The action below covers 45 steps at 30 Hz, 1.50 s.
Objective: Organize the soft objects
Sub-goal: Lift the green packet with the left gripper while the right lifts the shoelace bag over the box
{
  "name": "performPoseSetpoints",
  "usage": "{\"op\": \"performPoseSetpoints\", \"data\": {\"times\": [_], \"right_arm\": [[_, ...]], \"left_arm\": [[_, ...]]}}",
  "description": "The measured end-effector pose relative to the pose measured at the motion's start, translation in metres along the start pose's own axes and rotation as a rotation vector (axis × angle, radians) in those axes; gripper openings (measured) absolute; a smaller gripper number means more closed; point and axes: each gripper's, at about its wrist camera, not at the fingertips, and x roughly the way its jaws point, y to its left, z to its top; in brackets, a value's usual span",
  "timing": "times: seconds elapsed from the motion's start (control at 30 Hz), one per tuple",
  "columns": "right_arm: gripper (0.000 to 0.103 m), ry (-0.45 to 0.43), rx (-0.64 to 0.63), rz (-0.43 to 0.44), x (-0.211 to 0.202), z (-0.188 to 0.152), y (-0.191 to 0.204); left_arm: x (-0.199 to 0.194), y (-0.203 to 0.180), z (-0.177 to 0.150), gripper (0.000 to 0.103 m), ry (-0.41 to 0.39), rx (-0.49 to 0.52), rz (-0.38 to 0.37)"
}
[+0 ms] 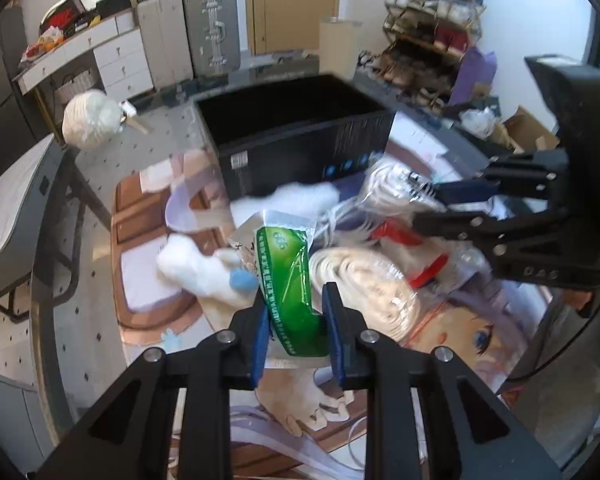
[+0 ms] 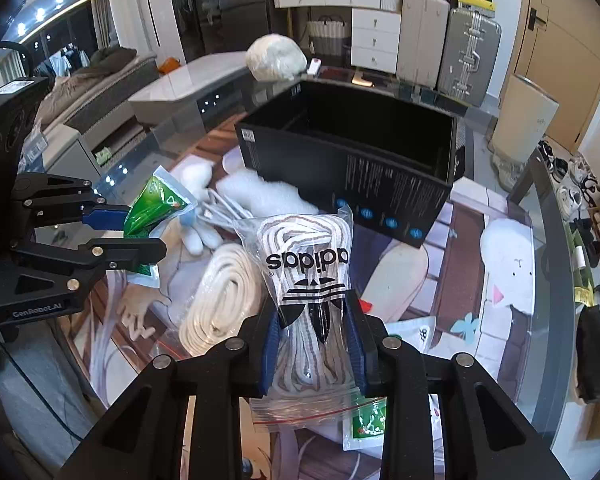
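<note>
My left gripper is shut on a green and white packet and holds it above the table; the gripper and packet also show in the right wrist view. My right gripper is shut on a clear zip bag of white laces with an Adidas logo, lifted above the table; it also shows in the left wrist view. An open black box stands behind. A coiled cream rope, white plush pieces and white cords lie in front of it.
The table carries a printed anime mat under glass. A white rabbit-like plush lies right of the box. A bagged white bundle sits at the far edge. Another green packet lies under my right gripper. Suitcases stand beyond.
</note>
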Motion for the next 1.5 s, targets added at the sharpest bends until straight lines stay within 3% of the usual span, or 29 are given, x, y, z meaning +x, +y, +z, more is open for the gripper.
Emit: {"op": "performPoseSetpoints", "data": {"times": [0.1, 0.17, 0.37, 0.5, 0.7, 1.13, 1.5], "right_arm": [[0.03, -0.061, 0.004, 0.011, -0.01, 0.004, 0.002], [0.03, -0.123, 0.01, 0.005, -0.02, 0.006, 0.003], [0.03, -0.331, 0.004, -0.018, -0.053, 0.007, 0.009], [0.03, -0.474, -0.009, -0.039, -0.075, 0.003, 0.016], [0.03, -0.653, -0.036, -0.049, -0.097, -0.012, 0.032], [0.03, -0.73, -0.018, -0.08, -0.115, -0.016, 0.035], [0.03, -0.787, 0.002, -0.107, -0.111, 0.03, 0.027]], "left_arm": [[-0.011, 0.002, 0.004, 0.023, -0.052, 0.001, -0.016], [-0.019, -0.001, 0.006, 0.023, -0.104, 0.017, 0.012], [-0.044, -0.013, 0.01, 0.023, -0.304, 0.067, 0.092], [-0.058, -0.018, 0.009, 0.023, -0.428, 0.103, 0.086], [-0.068, -0.02, 0.011, 0.023, -0.517, 0.118, 0.096], [-0.066, -0.009, 0.016, 0.023, -0.571, 0.067, 0.077], [-0.066, 0.007, 0.052, 0.023, -0.644, 0.011, 0.072]]}}
